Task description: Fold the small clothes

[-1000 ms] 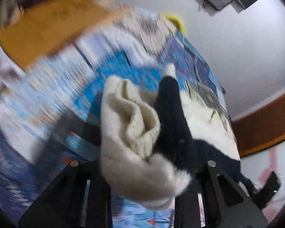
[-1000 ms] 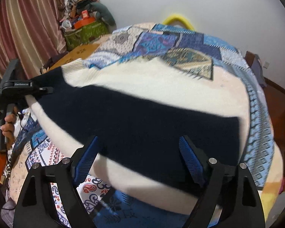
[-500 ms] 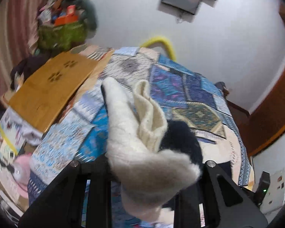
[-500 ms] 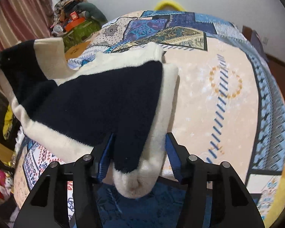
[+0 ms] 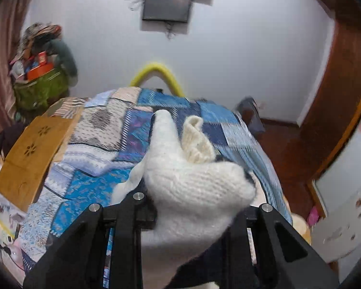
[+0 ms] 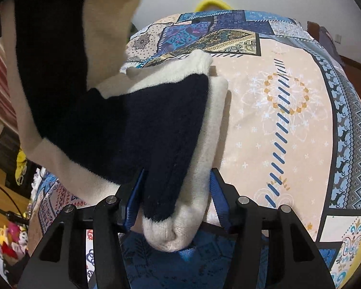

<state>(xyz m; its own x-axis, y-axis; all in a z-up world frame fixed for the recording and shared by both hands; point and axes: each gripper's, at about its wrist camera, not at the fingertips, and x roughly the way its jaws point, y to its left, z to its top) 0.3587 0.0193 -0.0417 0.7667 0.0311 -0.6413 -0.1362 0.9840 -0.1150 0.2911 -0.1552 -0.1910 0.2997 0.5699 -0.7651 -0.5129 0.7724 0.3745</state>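
A small cream and navy knitted sweater (image 6: 137,120) is held up off the bed between both grippers. My right gripper (image 6: 175,187) is shut on one bunched corner of it, low over the quilt. The rest of the sweater hangs up and to the left in the right wrist view. My left gripper (image 5: 195,207) is shut on another cream corner of the sweater (image 5: 195,187), which bulges out in front of the jaws and hides the fingertips.
The bed is covered by a patchwork quilt (image 6: 288,101) in blue and peach, also in the left wrist view (image 5: 89,183). A wooden board (image 5: 29,156) lies at the bed's left edge. A green bin of clutter (image 5: 41,82) stands in the far left corner.
Both grippers have lifted the sweater off the quilt and raised it. The left gripper has swung up and levelled toward the far wall. The right stays clamped on its corner.
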